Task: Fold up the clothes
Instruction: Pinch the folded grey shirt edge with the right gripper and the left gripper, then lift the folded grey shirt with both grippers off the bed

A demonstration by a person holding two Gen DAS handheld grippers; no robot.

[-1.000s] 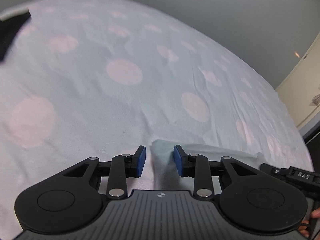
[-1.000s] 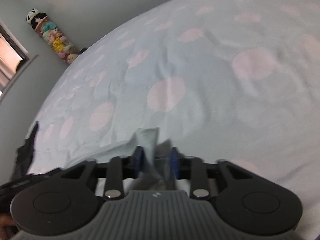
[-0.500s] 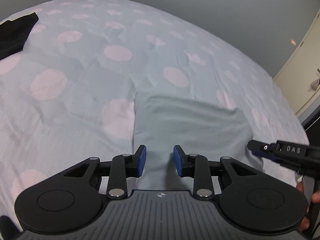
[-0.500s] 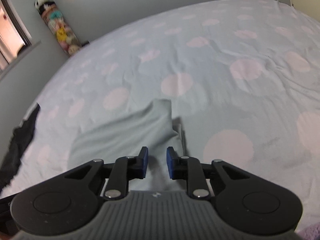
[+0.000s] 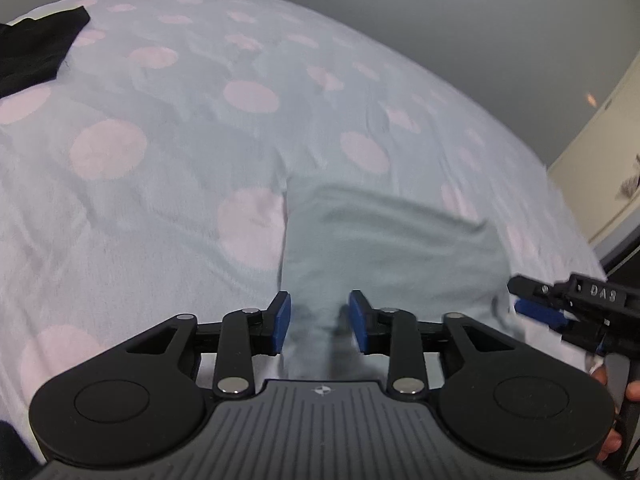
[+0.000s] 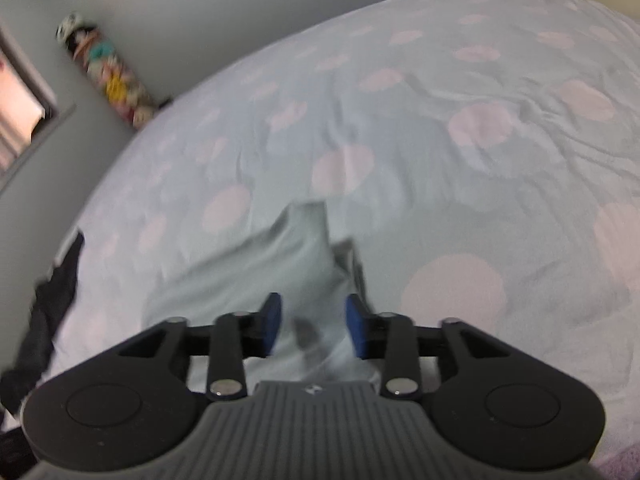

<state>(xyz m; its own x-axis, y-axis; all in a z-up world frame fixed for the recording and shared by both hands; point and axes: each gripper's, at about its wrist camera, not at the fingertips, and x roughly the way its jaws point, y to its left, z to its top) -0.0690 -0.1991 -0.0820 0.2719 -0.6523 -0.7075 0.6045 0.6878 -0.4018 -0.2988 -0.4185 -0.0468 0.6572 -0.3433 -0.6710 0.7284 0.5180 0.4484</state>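
Pale green garment (image 5: 384,240) lay folded on polka-dot bedsheet (image 5: 168,128), left gripper (image 5: 319,322) and right gripper (image 6: 313,325) jaws opening, cloth between unpinched, black clothing (image 5: 36,48) far left.

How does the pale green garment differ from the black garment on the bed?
1. Colour: the green garment nearly matches the bedsheet; the black garment stands out.
2. Place: the green one lies just ahead of both grippers, the black one at the bed's far edge.
3. Pose: the green one lies fairly flat; the black one looks bunched.
Both rest on the sheet, ungripped.
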